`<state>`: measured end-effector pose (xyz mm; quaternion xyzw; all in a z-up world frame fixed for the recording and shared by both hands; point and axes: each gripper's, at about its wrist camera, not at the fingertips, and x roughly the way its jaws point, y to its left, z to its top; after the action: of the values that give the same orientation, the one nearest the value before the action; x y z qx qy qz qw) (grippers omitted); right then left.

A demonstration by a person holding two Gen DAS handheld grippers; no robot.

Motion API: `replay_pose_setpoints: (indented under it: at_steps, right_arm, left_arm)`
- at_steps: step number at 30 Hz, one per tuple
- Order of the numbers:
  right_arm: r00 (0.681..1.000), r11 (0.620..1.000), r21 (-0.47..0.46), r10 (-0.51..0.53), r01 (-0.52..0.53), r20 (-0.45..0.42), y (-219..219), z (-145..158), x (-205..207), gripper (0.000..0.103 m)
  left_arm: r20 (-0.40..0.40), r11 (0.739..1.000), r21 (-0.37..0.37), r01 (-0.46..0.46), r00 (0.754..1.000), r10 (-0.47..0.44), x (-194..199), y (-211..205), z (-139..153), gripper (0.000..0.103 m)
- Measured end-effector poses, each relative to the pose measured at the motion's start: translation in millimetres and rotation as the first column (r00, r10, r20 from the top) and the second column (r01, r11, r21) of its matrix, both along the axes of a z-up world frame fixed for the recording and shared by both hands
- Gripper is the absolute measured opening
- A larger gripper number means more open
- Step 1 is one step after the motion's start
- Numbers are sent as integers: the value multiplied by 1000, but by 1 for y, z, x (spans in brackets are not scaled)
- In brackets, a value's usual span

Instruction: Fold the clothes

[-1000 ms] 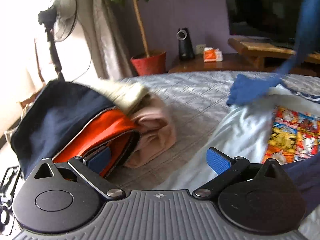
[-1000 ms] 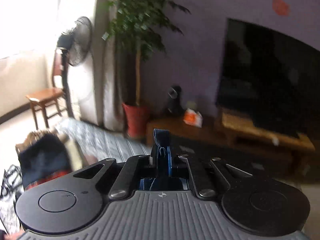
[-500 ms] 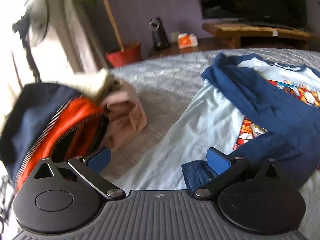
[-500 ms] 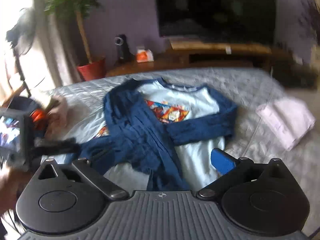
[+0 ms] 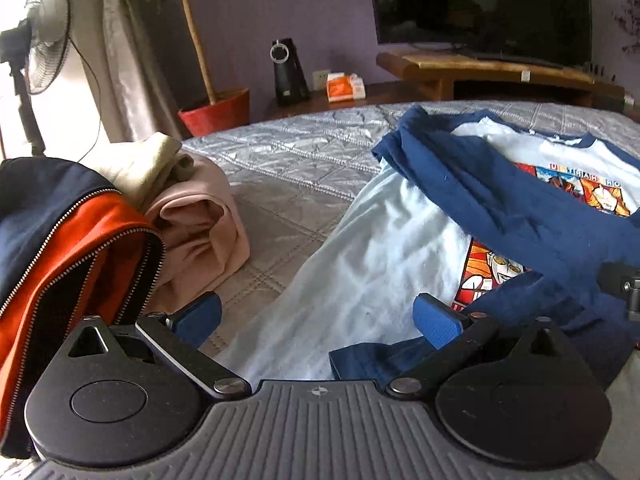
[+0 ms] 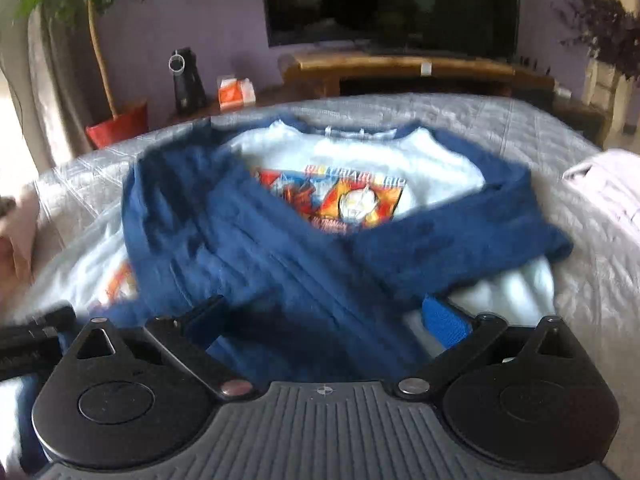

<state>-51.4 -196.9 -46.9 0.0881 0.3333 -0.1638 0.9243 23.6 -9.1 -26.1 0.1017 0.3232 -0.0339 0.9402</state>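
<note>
Shirt (image 6: 288, 248), pale blue with navy sleeves and a bright cartoon print, lies face up on the grey quilted bed (image 5: 288, 164), both sleeves crossed over its chest; the right gripper (image 6: 324, 320) hangs low over the lower sleeve with fingers spread wide, pinching nothing. The left gripper (image 5: 318, 316) is likewise spread and empty above the shirt's pale side; beside it sit a pink folded garment (image 5: 200, 224) and a navy-and-orange jacket (image 5: 60, 240).

Left gripper (image 5: 318, 318) open, nothing between its pads, above light-blue shirt (image 5: 360, 264) (navy sleeve (image 5: 500, 200) crossing the print); zippered bag (image 5: 68, 240) at left on bed (image 5: 288, 168).
</note>
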Motion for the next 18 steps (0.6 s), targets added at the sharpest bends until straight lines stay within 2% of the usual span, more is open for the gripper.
replay_pose_setpoints:
  at_steps: [3,7,10,14,18]
  right_arm:
    - [1000,999,-45,11,-11,-12,7,-2,1,103]
    - [1000,1000,1,11,-11,4,1,-2,-2,103]
    - [1000,1000,-19,10,-10,-8,4,-3,0,103]
    - [1000,1000,-15,5,-6,-6,5,-3,-1,103]
    - [1000,1000,-11,-8,8,-4,16,-7,6,103]
  left_arm:
    - [-10,998,-60,-31,1000,30,3,5,-2,103]
    - [-51,981,-184,-63,997,55,8,21,-4,103]
    - [-52,985,-159,-64,997,56,7,17,-4,103]
    - [-53,982,-176,-65,997,57,0,31,-2,103]
    - [-53,984,-169,-64,997,56,4,25,-4,103]
